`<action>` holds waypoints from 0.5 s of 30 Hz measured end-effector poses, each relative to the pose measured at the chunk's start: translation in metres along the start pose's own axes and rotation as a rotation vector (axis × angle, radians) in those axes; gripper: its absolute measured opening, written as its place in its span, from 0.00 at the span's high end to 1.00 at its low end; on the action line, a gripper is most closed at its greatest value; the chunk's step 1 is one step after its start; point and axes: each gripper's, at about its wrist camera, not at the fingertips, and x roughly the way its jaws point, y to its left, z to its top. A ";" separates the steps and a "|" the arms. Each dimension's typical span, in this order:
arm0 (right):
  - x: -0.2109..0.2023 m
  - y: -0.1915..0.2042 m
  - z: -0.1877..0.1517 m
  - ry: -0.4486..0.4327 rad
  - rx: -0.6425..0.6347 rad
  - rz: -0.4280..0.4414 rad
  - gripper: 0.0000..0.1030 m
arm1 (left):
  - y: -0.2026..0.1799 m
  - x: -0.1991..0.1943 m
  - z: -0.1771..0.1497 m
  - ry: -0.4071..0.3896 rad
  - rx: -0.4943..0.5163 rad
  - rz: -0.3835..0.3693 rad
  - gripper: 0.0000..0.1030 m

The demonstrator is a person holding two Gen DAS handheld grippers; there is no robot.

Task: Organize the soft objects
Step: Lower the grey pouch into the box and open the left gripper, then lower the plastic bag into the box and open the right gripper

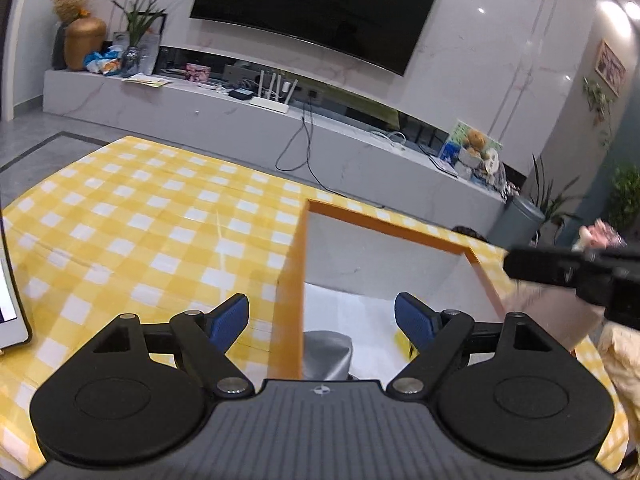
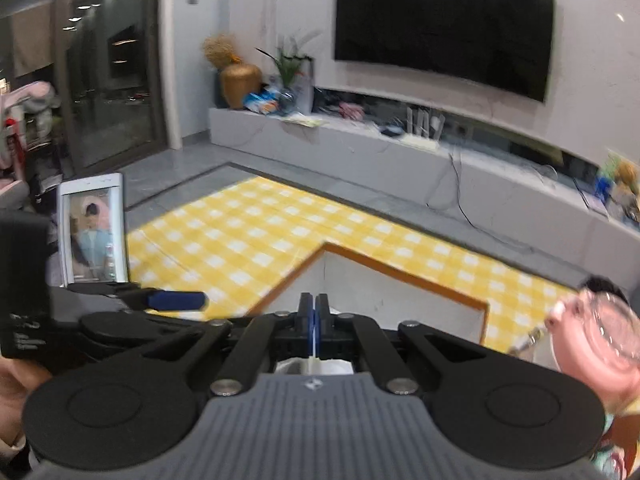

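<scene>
My left gripper (image 1: 322, 320) stands open over the near left corner of an orange-rimmed box (image 1: 384, 225) with white walls. A grey soft object (image 1: 328, 354) lies inside the box just below the blue pads (image 1: 230, 322), and nothing is between them. My right gripper (image 2: 315, 312) is shut above the same box (image 2: 400, 273). A thin white strip (image 2: 315, 344) runs down from its pad seam to a white and grey thing (image 2: 292, 366); whether it is pinched I cannot tell. In the left wrist view its black body (image 1: 580, 274) shows at the right.
The box sits on a yellow checked tablecloth (image 1: 140, 220). A lit phone (image 2: 94, 232) stands upright at the table's left. A blurred pink object (image 2: 592, 336) lies at the right edge. Behind the table run a grey TV bench (image 1: 240, 120) and a dangling cable (image 1: 304, 148).
</scene>
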 end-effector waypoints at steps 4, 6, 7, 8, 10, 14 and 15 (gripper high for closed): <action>0.030 0.004 -0.022 0.102 -0.091 -0.148 1.00 | 0.003 -0.001 0.001 -0.005 -0.009 0.005 0.06; 0.049 -0.001 -0.035 0.186 -0.087 -0.172 1.00 | 0.000 -0.001 0.002 -0.002 0.010 0.006 0.06; 0.058 0.000 -0.042 0.219 -0.120 -0.216 1.00 | -0.003 -0.001 0.001 -0.001 0.026 0.008 0.06; 0.065 0.001 -0.048 0.238 -0.155 -0.264 1.00 | -0.004 0.000 0.000 0.003 0.038 0.011 0.06; 0.071 0.002 -0.055 0.258 -0.185 -0.318 1.00 | -0.008 0.002 -0.002 0.012 0.065 0.018 0.06; 0.074 0.001 -0.057 0.263 -0.199 -0.319 1.00 | -0.011 0.008 -0.005 0.032 0.091 0.044 0.06; 0.074 0.003 -0.057 0.264 -0.218 -0.324 0.99 | -0.011 0.008 -0.005 0.038 0.090 0.042 0.06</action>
